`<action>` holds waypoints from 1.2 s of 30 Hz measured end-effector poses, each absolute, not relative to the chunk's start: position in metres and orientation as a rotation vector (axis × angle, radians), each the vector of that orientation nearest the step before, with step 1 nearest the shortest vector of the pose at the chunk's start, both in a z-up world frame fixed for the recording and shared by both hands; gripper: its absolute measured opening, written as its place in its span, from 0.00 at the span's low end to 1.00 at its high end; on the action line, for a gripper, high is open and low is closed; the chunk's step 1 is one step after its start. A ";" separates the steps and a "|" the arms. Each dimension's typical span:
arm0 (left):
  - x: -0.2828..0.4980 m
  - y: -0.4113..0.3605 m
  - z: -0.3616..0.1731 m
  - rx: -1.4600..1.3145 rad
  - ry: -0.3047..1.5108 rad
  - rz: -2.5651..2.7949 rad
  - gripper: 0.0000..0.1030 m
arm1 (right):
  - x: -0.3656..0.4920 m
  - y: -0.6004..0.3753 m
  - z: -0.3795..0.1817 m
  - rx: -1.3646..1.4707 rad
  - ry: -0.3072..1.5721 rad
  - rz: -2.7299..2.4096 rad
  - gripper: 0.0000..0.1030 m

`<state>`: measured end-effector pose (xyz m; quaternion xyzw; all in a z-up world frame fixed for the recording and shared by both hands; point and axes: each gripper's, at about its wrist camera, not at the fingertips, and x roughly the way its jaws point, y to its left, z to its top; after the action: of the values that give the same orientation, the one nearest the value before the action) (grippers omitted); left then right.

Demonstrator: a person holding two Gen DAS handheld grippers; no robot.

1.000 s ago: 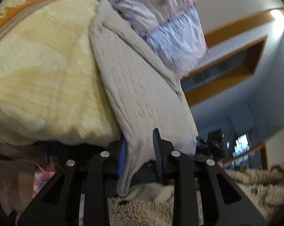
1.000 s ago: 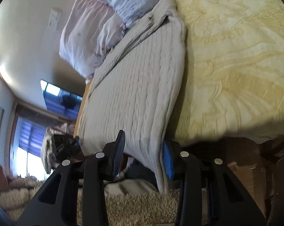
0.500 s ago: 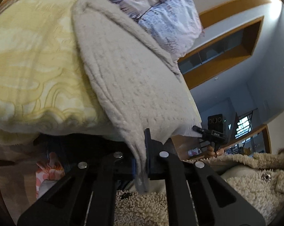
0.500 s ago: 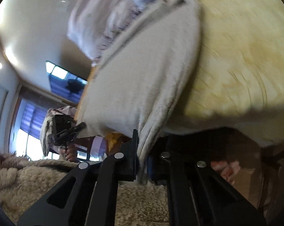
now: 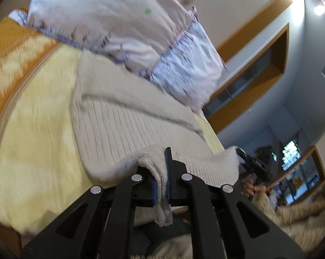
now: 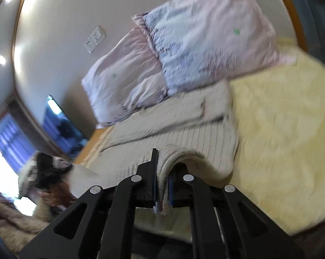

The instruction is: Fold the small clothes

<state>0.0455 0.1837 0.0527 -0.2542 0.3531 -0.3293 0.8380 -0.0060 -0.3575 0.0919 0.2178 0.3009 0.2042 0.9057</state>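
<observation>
A beige ribbed knit garment (image 5: 127,125) lies spread on the yellow bedspread (image 5: 33,133), reaching back to the pillows. My left gripper (image 5: 162,172) is shut on its near hem, which bunches up and hangs down between the pads. In the right wrist view the same knit garment (image 6: 184,125) lies ahead, and my right gripper (image 6: 162,172) is shut on the other near corner of the hem, the cloth folded over between the fingers. Both corners are lifted off the bed edge. The other gripper (image 5: 255,164), held in a hand, shows at the right of the left wrist view.
Two pale floral pillows (image 6: 184,49) lean at the head of the bed behind the garment. The bedspread (image 6: 281,133) stretches to the right. An orange blanket border (image 5: 5,49) runs at the left. A fleecy sleeve (image 5: 291,213) is at the lower right.
Both grippers closed on the garment's near hem, which hung over the bed edge, and rose with it. The views now look over the bed's top, with the pillows in sight.
</observation>
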 end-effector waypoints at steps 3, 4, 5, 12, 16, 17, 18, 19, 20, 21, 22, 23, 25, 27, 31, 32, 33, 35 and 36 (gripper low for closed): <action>0.076 0.181 0.068 -0.528 0.737 -0.630 0.06 | 0.015 -0.350 0.105 0.356 0.583 0.357 0.07; 0.085 0.179 0.072 -0.519 0.729 -0.613 0.06 | 0.022 -0.350 0.107 0.338 0.580 0.338 0.07; 0.096 0.176 0.079 -0.503 0.720 -0.591 0.06 | 0.032 -0.348 0.110 0.312 0.573 0.319 0.07; 0.168 0.158 0.107 -0.484 0.690 -0.490 0.05 | 0.089 -0.339 0.120 0.218 0.512 0.204 0.07; 0.205 0.155 0.108 -0.506 0.706 -0.456 0.05 | 0.117 -0.339 0.116 0.236 0.520 0.175 0.07; 0.218 0.155 0.104 -0.519 0.719 -0.446 0.05 | 0.123 -0.339 0.114 0.244 0.527 0.171 0.07; 0.227 0.154 0.100 -0.527 0.732 -0.438 0.05 | 0.131 -0.339 0.112 0.254 0.538 0.168 0.07; 0.236 0.154 0.093 -0.532 0.747 -0.427 0.05 | 0.141 -0.340 0.106 0.264 0.561 0.161 0.07; 0.243 0.154 0.088 -0.540 0.759 -0.418 0.05 | 0.148 -0.340 0.101 0.271 0.577 0.155 0.07; 0.251 0.155 0.078 -0.560 0.779 -0.411 0.05 | 0.156 -0.341 0.094 0.284 0.599 0.152 0.07; 0.260 0.156 0.068 -0.590 0.800 -0.403 0.05 | 0.166 -0.343 0.086 0.301 0.629 0.148 0.07; 0.265 0.157 0.061 -0.613 0.816 -0.400 0.05 | 0.172 -0.345 0.081 0.313 0.647 0.145 0.07; 0.278 0.161 0.042 -0.674 0.852 -0.386 0.05 | 0.185 -0.349 0.071 0.345 0.683 0.139 0.07; 0.286 0.163 0.029 -0.714 0.872 -0.375 0.05 | 0.200 -0.354 0.060 0.395 0.721 0.133 0.07; 0.301 0.159 0.016 -0.754 0.894 -0.369 0.06 | 0.222 -0.358 0.048 0.447 0.769 0.118 0.08; 0.304 0.159 0.015 -0.760 0.899 -0.369 0.06 | 0.228 -0.360 0.044 0.470 0.786 0.114 0.08; 0.308 0.158 0.014 -0.772 0.907 -0.369 0.06 | 0.232 -0.361 0.042 0.496 0.802 0.112 0.11; 0.314 0.158 0.012 -0.814 0.919 -0.373 0.15 | 0.242 -0.365 0.038 0.560 0.841 0.108 0.20; 0.315 0.160 0.012 -0.830 0.918 -0.371 0.20 | 0.244 -0.368 0.039 0.599 0.840 0.120 0.25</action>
<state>0.3151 0.1604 0.0124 -0.3868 0.4279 -0.1731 0.7983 0.2438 -0.3683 0.0390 0.2860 0.4016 0.0574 0.8681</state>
